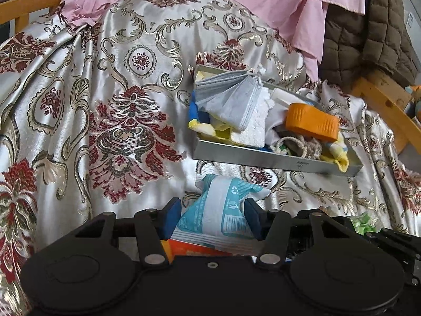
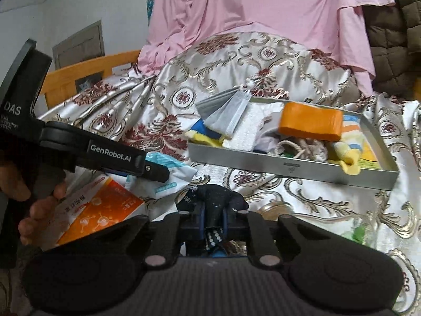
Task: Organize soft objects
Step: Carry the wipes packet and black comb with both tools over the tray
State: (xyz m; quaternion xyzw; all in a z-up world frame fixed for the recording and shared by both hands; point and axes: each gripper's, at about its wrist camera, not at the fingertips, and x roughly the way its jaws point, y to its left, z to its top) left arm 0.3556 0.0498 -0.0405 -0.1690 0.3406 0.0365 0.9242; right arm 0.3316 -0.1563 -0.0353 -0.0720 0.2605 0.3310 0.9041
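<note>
Satin brocade cloth (image 1: 110, 100), cream with dark red flowers, covers the surface, and a pink sheet (image 2: 263, 5) hangs behind it. On the cloth sits a shallow metal tray (image 1: 263, 158), its long axis running from near left to far right, tilted slightly. It holds a fan of grey face masks (image 1: 229, 97) at its left end, a white towel (image 1: 252, 123), an orange roll (image 1: 313, 121) lying on its side across the middle, a coil of rope (image 1: 297, 144) and a yellow cloth (image 1: 339, 155) at the right end.

In front of the tray's near wall, the left claw (image 1: 213, 217) is closed on a white and teal soft packet (image 1: 223, 208), whose long axis points toward the tray. The right claw (image 2: 213, 218) is clamped narrowly on a dark speckled sock (image 2: 213, 197), bunched upward between its pads. An orange and white packet (image 2: 100, 205) lies beside the left claw's handle.
</note>
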